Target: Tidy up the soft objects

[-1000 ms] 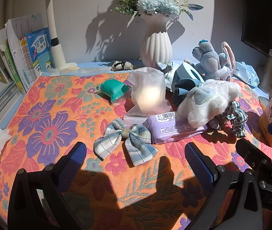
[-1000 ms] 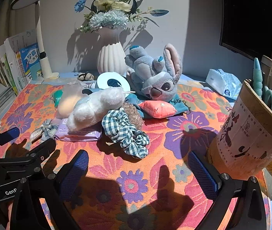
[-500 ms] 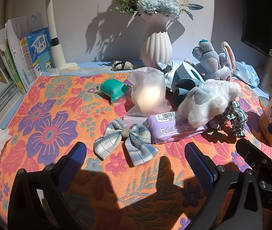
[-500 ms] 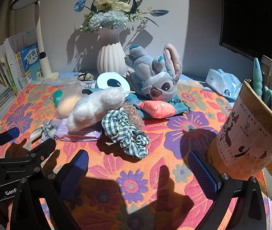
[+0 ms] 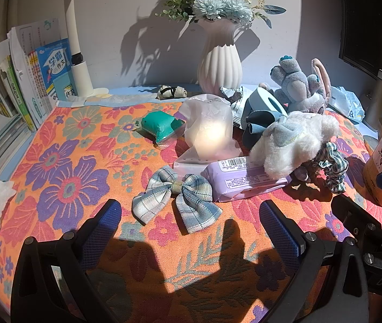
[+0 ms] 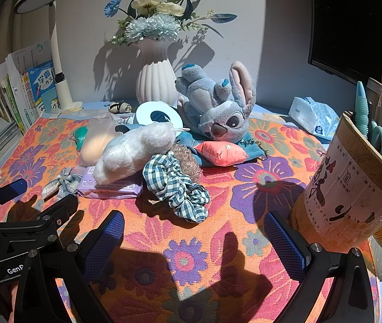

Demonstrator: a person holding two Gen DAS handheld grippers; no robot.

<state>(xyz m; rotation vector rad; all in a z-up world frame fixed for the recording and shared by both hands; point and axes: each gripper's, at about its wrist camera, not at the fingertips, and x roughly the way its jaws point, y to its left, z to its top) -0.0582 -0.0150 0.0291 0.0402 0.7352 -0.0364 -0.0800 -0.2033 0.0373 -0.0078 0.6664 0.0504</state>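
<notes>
Both grippers hover low over the floral cloth [image 5: 64,167], jaws spread wide, nothing between the pads. No contact with any object.

Left gripper [image 5: 191,223]: the plaid bow [image 5: 176,197] lies flat just ahead of it, roughly centred between the fingers. The bow's long axis runs left–right, across the approach line, knot in the middle. A straight advance would likely put the pads on either side of the lobes; gripping at the knot would probably need a turn of the wrist.

Behind the bow, touching or nearly so: purple wipes pack [image 5: 244,179], with the white plush [image 5: 293,145] lying on its right end. Frosted bag [image 5: 208,132] and teal pouch [image 5: 161,126] sit further back.

Right gripper [image 6: 193,235]: the green check scrunchie [image 6: 177,185] lies ahead and slightly left, crumpled, no clear axis, leaning against a brown fuzzy item [image 6: 185,158]. Grey plush [image 6: 217,107] and coral pouch [image 6: 220,153] sit behind it. The pen cup [image 6: 352,183] stands close to the right finger: collision risk if that gripper swings right.

Judgement: sorting not begun. Bow is nearer the left, scrunchie the right.
</notes>
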